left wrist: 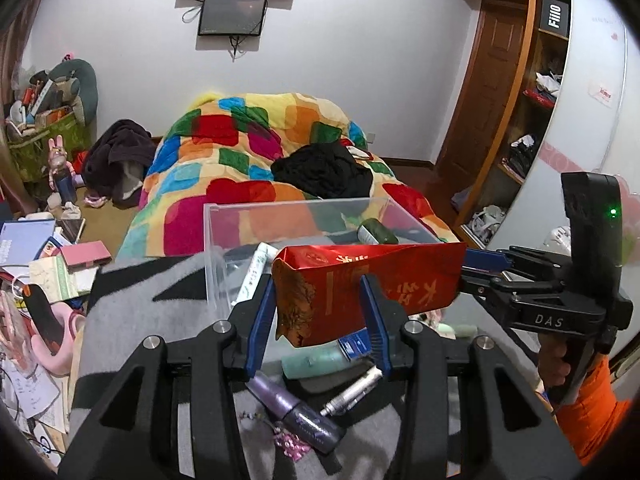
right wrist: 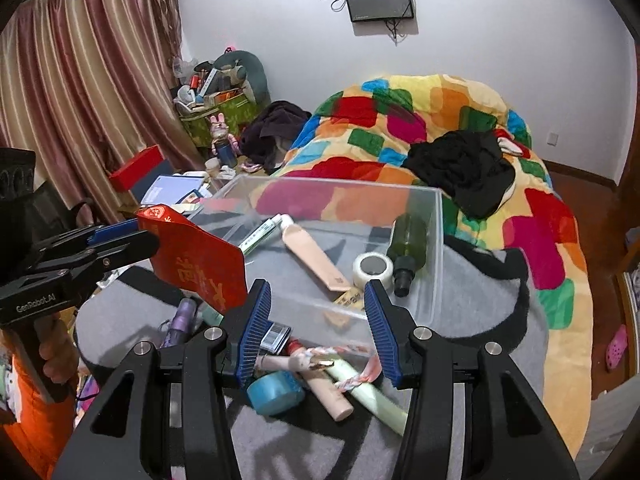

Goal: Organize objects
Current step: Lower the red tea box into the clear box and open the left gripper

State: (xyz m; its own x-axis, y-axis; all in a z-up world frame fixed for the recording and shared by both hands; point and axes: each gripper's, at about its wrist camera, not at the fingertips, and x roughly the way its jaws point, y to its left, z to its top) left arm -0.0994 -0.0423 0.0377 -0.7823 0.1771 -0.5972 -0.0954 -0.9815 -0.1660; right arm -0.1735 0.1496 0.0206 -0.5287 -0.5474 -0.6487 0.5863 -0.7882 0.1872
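A red foil packet (left wrist: 360, 292) with gold print hangs above the grey blanket, and my left gripper (left wrist: 316, 324) is shut on its left half. In the right wrist view the same packet (right wrist: 200, 264) sticks out of the left gripper (right wrist: 136, 236). My right gripper (right wrist: 318, 328) is open with nothing between its pads; in the left wrist view the right gripper (left wrist: 472, 268) sits just behind the packet's right end. A clear plastic box (right wrist: 436, 240) behind them holds a green bottle (right wrist: 408, 248), a white tape roll (right wrist: 372, 268) and tubes.
Loose on the grey blanket (left wrist: 132, 320) are a purple tube (left wrist: 296, 412), a silver tube (left wrist: 352, 392), a blue tape roll (right wrist: 274, 394) and a pale green tube (right wrist: 376, 396). A patchwork quilt (left wrist: 240, 148) covers the bed behind. Books clutter the left; a wardrobe (left wrist: 520, 128) stands right.
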